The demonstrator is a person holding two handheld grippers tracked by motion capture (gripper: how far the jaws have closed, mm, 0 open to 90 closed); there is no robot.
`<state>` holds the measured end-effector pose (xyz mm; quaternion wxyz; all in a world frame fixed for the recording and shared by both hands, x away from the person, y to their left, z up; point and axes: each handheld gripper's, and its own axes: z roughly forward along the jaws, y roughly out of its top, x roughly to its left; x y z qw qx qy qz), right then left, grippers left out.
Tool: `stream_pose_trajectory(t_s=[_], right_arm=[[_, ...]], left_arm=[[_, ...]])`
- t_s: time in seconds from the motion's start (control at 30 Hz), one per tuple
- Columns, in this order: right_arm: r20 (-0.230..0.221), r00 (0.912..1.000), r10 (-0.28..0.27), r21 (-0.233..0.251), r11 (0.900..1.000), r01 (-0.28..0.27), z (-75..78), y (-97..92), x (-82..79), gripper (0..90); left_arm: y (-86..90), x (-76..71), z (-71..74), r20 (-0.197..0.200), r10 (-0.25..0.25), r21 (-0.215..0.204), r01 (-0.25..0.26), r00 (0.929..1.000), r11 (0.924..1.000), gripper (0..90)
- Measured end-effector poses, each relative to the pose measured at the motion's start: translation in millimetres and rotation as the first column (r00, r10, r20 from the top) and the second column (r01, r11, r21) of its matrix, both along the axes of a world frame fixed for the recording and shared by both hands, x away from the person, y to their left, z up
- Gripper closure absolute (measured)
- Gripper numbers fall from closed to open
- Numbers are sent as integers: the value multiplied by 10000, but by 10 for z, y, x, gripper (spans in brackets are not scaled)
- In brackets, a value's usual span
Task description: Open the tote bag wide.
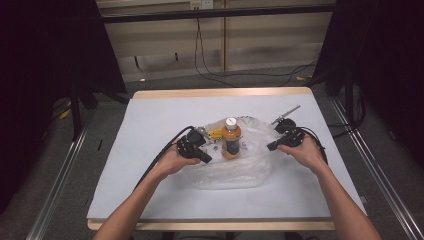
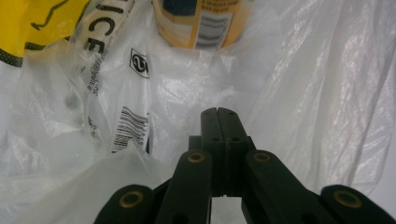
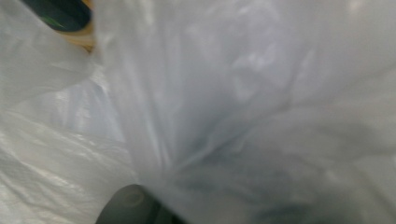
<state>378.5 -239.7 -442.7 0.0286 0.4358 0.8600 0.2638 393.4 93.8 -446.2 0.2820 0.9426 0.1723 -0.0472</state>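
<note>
Left claw pressed together amid clear plastic bag; right claw perhaps pinching it, grip veiled, untellable.

My high view looks forward and down from above the person's side, taking in the whole table with the floor and wall beyond at the frame's top. My left gripper view sits very close inside the plastic bag, looking along the jaws toward the bottle at upper centre. My right gripper view is pressed against bag film, blurred, the bottle at its upper left.
</note>
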Motion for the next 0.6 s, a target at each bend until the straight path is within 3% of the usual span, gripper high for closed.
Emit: stream_pose_trajectory(t_s=[0.13, 0.2, 0.27, 0.33, 0.37, 0.4, 0.43, 0.6], right_arm=[[582, 9983, 60, 661, 9978, -98, 133, 9, -91, 900], [662, 9978, 104, 677, 9976, -149, 153, 21, -112, 900], [968, 9952, 174, 827, 9962, -254, 180, 35, -152, 900], [1179, 9929, 134, 1082, 9938, -263, 189, 38, -192, 900], [1255, 9920, 92, 1150, 9931, -237, 188, 38, -209, 900], [1292, 9916, 28, 1210, 9925, -186, 186, 33, -225, 900], [1412, 9900, 34, 1285, 9915, -217, 177, 22, -234, 900], [1927, 9805, -392, 1914, 9815, 16, 203, -45, -310, 900]], left_arm=[[75, -68, 48, 285, 6, -700, 14, 9996, 9975, 900], [123, -107, 83, 409, 214, -1012, -172, 9989, 9947, 900], [185, -137, 125, 537, 101, -1544, -17, 9985, 9880, 900], [242, -155, 170, 574, 188, -1657, -90, 9982, 9861, 900], [253, -174, 163, 598, 424, -2040, -294, 9973, 9785, 900], [278, -177, 176, 706, 389, -2124, -231, 9967, 9769, 900], [309, -192, 183, 721, 571, -2496, -374, 9958, 9676, 900], [423, -229, 239, 895, 952, -3058, -636, 9914, 9500, 900]])
